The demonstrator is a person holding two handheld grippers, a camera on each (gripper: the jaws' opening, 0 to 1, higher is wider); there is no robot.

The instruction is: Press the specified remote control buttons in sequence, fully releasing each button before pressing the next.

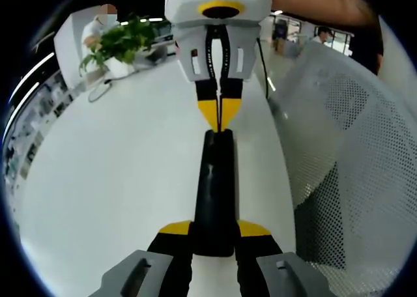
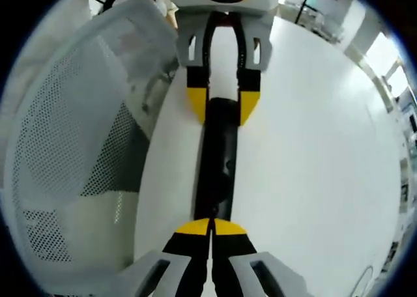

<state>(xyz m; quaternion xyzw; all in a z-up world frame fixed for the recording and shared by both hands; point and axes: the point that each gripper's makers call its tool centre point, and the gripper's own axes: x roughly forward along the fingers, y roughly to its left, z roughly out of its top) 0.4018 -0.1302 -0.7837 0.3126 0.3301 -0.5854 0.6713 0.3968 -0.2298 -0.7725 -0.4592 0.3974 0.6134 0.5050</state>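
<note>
Remote control [image 1: 214, 193], black and slim, lies lengthwise on the white table [image 1: 117, 180] between the two tongs, which face each other along it; the left gripper [image 1: 214, 235] grasps its near end, one yellow-tipped jaw on either side, and in the right gripper view those same jaws bracket the remote's far end. The right gripper [image 2: 211, 226] has its jaws clenched together, tips touching, and sits over the end of the remote nearest it; in the left gripper view its closed point meets the remote's far end. Whether that point is bearing down on a button or merely resting there I cannot tell; the buttons are too dark to pick out. As a judgement, the task is in its pressing stage, remote steadied and presser in place; how many buttons of the sequence are done cannot be read. A white mesh chair [image 1: 352, 167] stands beside the table, off to the side of both tongs.
</note>
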